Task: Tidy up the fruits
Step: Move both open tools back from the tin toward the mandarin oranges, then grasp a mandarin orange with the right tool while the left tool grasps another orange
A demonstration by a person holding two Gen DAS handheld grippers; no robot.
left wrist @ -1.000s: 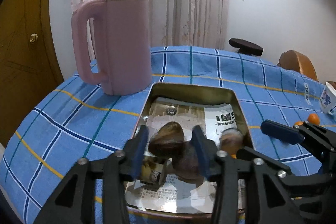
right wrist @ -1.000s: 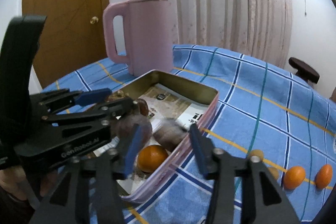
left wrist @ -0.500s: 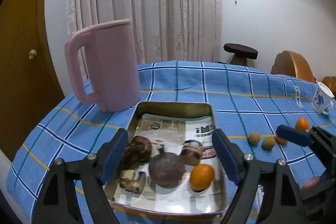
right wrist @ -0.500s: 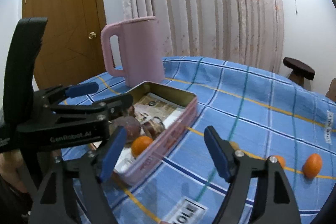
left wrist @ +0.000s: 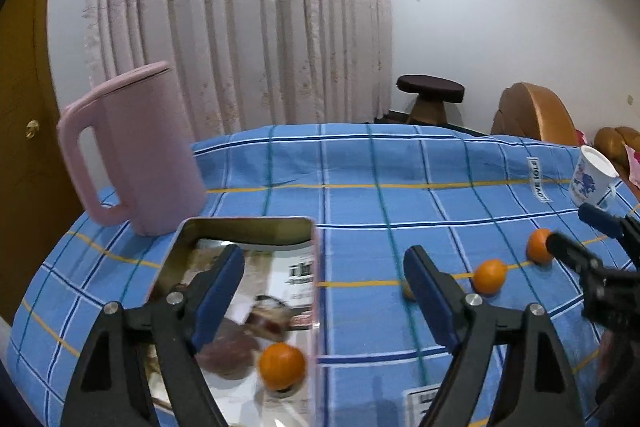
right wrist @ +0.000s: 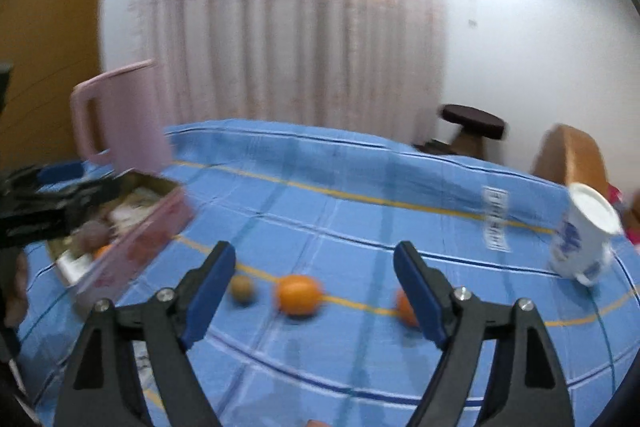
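Jaws of left gripper (left wrist: pixel 324 273) stand wide apart with nothing between the pads; they have just been opening. It hangs over the near right edge of the tin tray (left wrist: pixel 244 225). Tray holds one orange fruit (left wrist: pixel 282 365) beside dark brownish fruits (left wrist: pixel 228 347). Right gripper (right wrist: pixel 310 277) likewise spread, jaws just opening further, empty, above the blue checked tablecloth (right wrist: pixel 360 219). Loose on cloth ahead of it: small brown fruit (right wrist: pixel 242 289), orange (right wrist: pixel 298 294), second orange (right wrist: pixel 404 307) partly behind right finger. Pink jug (left wrist: pixel 136 151) just behind tray; white mug (right wrist: pixel 580 243) at far right.
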